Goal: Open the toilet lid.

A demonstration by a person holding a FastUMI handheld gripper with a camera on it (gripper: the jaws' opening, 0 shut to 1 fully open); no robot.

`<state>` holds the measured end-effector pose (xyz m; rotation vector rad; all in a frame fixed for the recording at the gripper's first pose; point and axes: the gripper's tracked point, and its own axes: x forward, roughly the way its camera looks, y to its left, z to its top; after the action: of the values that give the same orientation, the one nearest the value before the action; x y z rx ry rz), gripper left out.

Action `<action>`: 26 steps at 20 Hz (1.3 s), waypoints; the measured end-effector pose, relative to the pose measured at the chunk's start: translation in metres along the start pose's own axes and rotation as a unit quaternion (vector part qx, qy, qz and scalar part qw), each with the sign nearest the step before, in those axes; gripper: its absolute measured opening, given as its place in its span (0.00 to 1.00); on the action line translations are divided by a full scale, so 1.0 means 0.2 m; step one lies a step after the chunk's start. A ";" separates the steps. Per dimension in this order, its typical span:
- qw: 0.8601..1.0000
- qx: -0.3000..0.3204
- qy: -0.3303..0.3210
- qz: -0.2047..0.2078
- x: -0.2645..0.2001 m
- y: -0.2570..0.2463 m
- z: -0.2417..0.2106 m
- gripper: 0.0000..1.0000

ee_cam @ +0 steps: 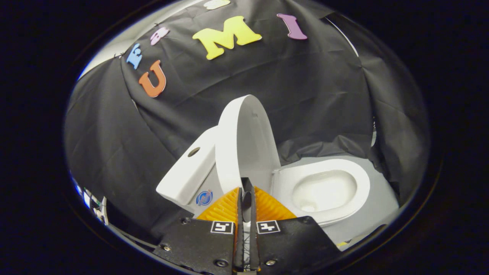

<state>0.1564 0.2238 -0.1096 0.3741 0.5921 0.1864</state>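
The white toilet stands just beyond my fingers and looks tilted in the gripper view. Its lid (246, 139) is raised upright and rests close against the tank (185, 173). The seat ring (361, 183) and the open bowl (324, 191) lie bare to the right of the lid. My gripper (246, 184) is shut, its fingers pressed together with nothing between them. The fingertips sit in front of the lid's lower edge near the hinge; whether they touch it is unclear.
The toilet stands on a pale floor panel (382, 198). Black cloth hangs close behind and on both sides of it. The tank top has a round flush-button hole (193, 151), and a round blue sticker (204, 198) sits on the tank's side.
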 end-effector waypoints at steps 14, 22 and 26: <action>0.997 -0.067 0.015 -0.027 0.09 0.23 -0.02 0.09; 0.995 -0.095 0.024 -0.024 0.15 0.37 -0.07 0.09; 0.994 -0.103 0.024 -0.027 0.16 0.38 -0.07 0.09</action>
<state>0.1696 0.3070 -0.1056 0.1531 0.6236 0.2023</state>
